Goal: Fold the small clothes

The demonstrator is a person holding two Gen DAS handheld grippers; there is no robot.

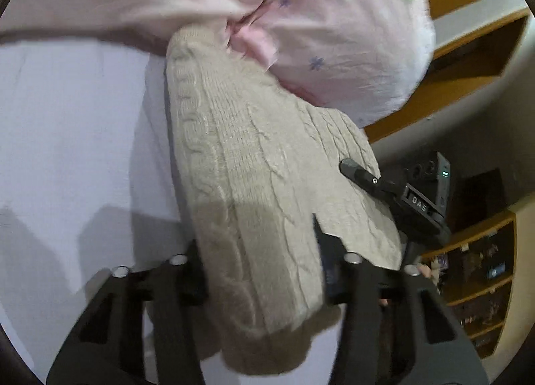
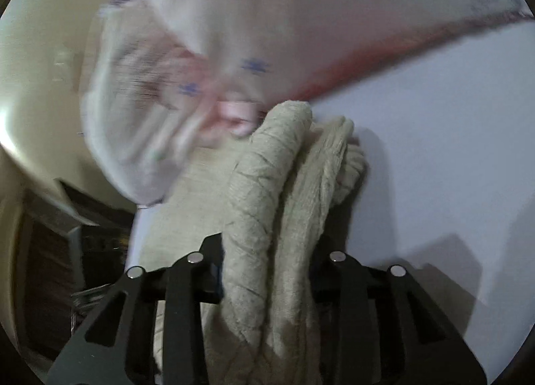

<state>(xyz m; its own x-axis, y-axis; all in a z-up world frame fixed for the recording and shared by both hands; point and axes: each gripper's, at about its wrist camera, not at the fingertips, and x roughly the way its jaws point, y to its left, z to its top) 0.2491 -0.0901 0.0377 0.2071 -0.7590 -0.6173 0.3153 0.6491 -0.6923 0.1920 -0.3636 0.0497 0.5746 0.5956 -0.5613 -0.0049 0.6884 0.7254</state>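
Note:
A beige cable-knit garment (image 1: 247, 164) is stretched between both grippers above the pale lilac table (image 1: 67, 117). My left gripper (image 1: 260, 251) is shut on one end of it. My right gripper (image 2: 271, 251) is shut on bunched folds of the same knit (image 2: 267, 191). The right gripper also shows in the left wrist view (image 1: 354, 167), holding the knit's far edge. A pink garment with small purple flowers (image 1: 334, 34) lies bunched beyond the knit, touching it; it is blurred in the right wrist view (image 2: 160, 111).
Wooden shelves (image 1: 481, 50) stand to the right, with a lower shelf of small items (image 1: 481, 271). The table (image 2: 434, 151) stretches right of the knit. A dark floor and furniture (image 2: 67, 251) lie off its left edge.

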